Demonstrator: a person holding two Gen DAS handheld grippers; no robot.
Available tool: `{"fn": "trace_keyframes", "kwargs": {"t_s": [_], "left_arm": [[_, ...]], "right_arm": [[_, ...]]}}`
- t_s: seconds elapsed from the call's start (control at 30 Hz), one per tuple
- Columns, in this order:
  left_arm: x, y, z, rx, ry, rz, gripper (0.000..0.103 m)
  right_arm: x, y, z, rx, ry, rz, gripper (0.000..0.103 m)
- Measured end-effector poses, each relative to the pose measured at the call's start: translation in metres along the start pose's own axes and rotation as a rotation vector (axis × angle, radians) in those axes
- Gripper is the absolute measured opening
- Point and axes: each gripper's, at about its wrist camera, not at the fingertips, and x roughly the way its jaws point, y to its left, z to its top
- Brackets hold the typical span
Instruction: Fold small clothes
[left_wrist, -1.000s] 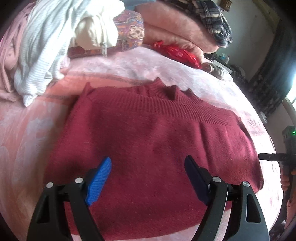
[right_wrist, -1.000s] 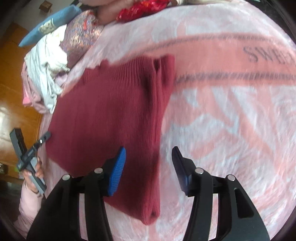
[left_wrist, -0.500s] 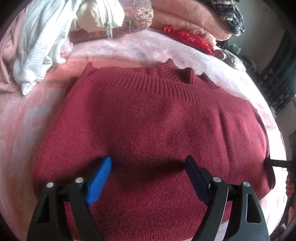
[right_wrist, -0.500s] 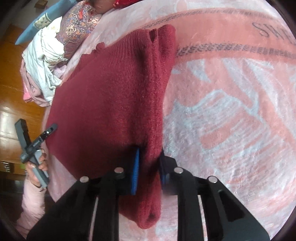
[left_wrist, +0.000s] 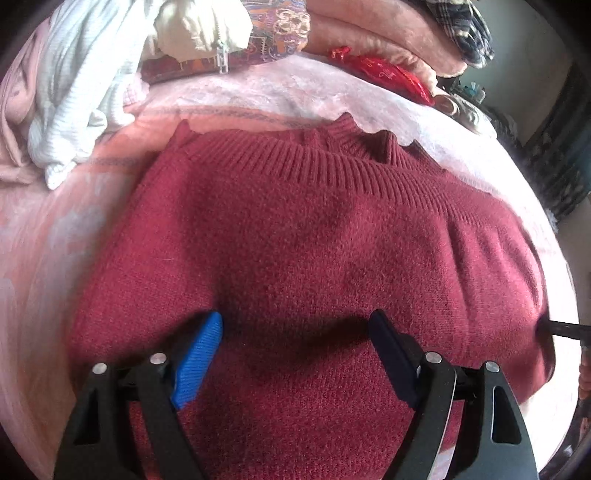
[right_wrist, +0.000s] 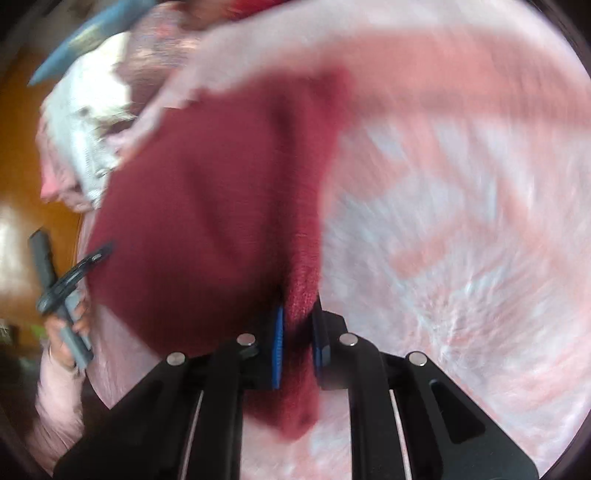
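The dark red sweater (left_wrist: 314, 266) is lying spread on the pink blanket (left_wrist: 48, 258), its ribbed band facing the blanket's far edge, where a heap of clothes (left_wrist: 92, 85) is sitting. The left gripper (left_wrist: 295, 332) is hovering over it, jaws spread. The right gripper (right_wrist: 298, 332) is pinching the sweater's folded side edge.
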Motion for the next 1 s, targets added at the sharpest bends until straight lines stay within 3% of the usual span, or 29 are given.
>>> {"fn": "trace_keyframes", "kwargs": {"t_s": [0.2,0.4,0.5,0.57,0.67,0.8,1.0], "left_arm": [[-0.007,0.003,0.002,-0.015,-0.014,-0.012,0.082],[-0.015,0.015,0.007,-0.044,-0.04,0.008,0.082],[0.002,0.022,0.004,-0.043,0.004,-0.017,0.082],[0.009,0.017,0.002,0.004,-0.002,-0.007,0.088],[0.01,0.012,0.003,0.014,0.014,0.014,0.089],[0.011,0.019,0.008,-0.023,0.037,-0.024,0.089],[0.016,0.011,0.006,0.029,0.037,-0.001,0.093]], "right_arm": [[-0.001,0.015,0.0,-0.067,-0.016,-0.053,0.012],[-0.002,0.012,-0.002,-0.044,-0.024,-0.036,0.012],[0.0,0.01,-0.003,-0.047,-0.027,-0.046,0.012],[0.0,0.01,-0.003,-0.04,-0.029,-0.046,0.012],[0.001,0.012,-0.004,-0.028,-0.036,-0.061,0.012],[0.003,0.016,-0.003,-0.015,-0.038,-0.091,0.012],[0.005,0.019,-0.003,0.029,-0.047,-0.128,0.013]]}}
